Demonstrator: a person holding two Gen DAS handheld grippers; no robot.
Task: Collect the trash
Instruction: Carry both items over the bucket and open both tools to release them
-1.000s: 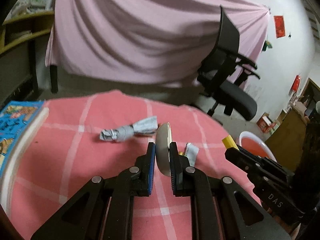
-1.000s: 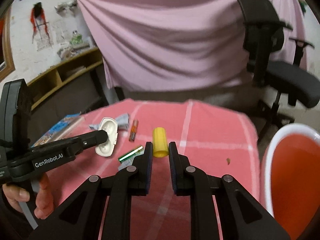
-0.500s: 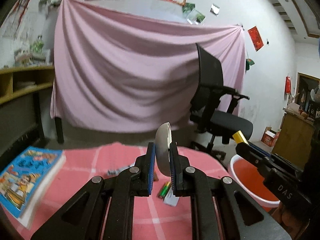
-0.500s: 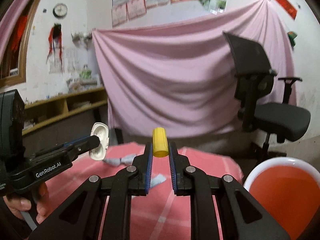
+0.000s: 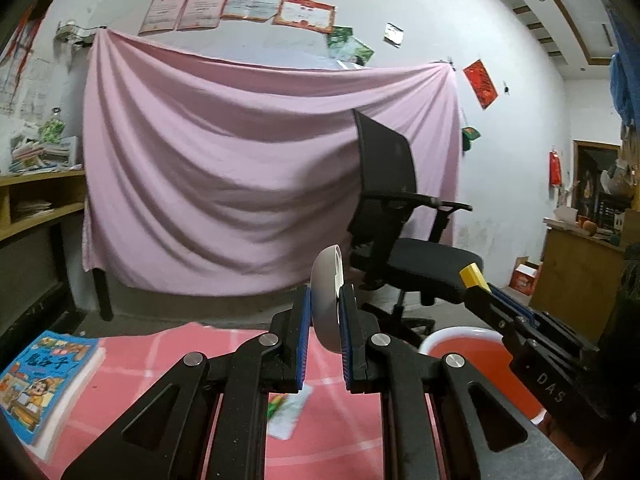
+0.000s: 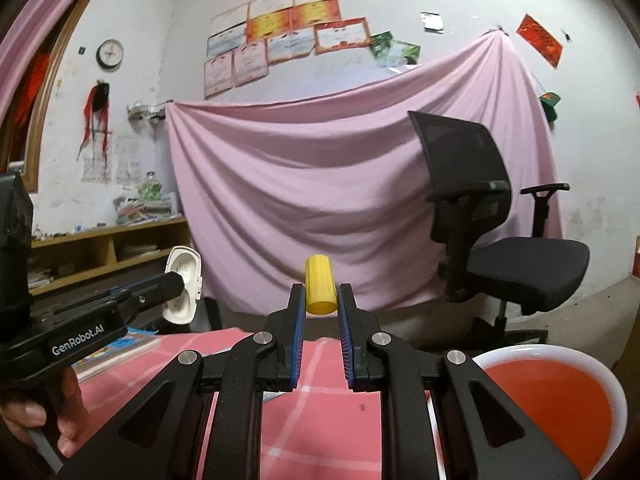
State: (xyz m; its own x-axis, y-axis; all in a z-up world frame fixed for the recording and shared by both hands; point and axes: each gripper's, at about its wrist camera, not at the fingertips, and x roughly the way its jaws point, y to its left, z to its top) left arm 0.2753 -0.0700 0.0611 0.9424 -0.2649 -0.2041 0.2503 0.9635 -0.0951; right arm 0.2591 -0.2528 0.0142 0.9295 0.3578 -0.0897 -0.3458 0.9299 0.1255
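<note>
Trash is held in both grippers above the pink checked tabletop. A white plastic lid is clamped edge-on between the blue-padded fingers of the left gripper, its rounded top standing clear above the fingertips. A yellow plastic cap is pinched upright by the right gripper, fingers closed snugly on its sides.

Places are called from the red basin with the white rim. That basin is seen low and to the right of the tabletop, beyond its edge. In the right wrist view, the yellow cap is held up and to the left of the basin, over the cloth. In the same view the white lid is seen farther left of the basin, at the tip of the left gripper, whose handle is gripped by a hand at the lower left corner.

From the left wrist view, a crumpled wrapper with a green streak is seen lying on the tabletop to the left of the basin, partly hidden beneath the left gripper. A children's book rests farther left still, at the far edge of the cloth. A black office chair stands behind the basin, before a pink draped sheet.
</note>
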